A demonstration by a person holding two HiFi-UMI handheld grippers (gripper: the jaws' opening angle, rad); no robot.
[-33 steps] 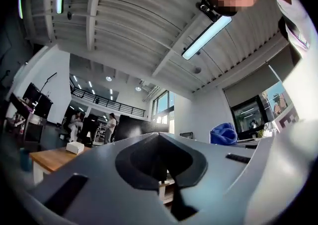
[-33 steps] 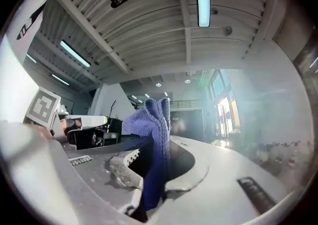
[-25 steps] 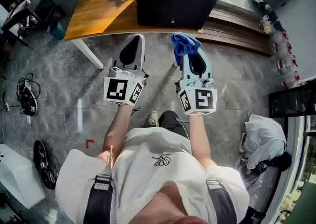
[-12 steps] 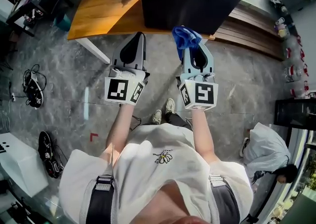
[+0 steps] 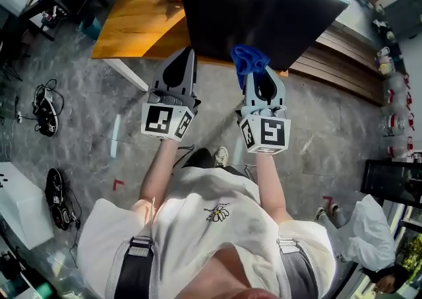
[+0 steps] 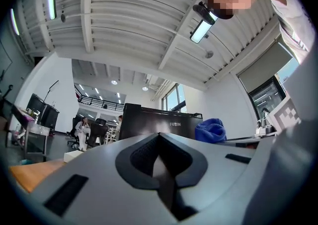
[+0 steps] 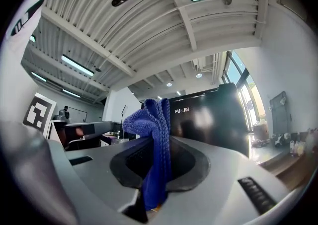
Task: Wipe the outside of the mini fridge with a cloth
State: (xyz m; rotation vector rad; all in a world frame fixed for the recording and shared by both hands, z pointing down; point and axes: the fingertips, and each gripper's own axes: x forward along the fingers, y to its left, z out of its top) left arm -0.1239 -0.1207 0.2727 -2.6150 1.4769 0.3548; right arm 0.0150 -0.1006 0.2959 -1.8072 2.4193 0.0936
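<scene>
black mini fridge (image 5: 257, 7) at wooden table's (image 5: 142, 17) near edge, grey marbled floor (image 5: 86, 113) below; right gripper (image 5: 254, 72) clamped on blue cloth (image 5: 248, 59), left gripper (image 5: 186, 51) closed, empty.

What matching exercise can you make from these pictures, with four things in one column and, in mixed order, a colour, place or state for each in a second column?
Column A
1. left gripper
2. right gripper
3. cloth
4. mini fridge

Column B
a. blue, bunched up
b. shut, nothing between its jaws
c. black, on the wooden table
d. shut on the cloth

Pairs: 1-b, 2-d, 3-a, 4-c
</scene>
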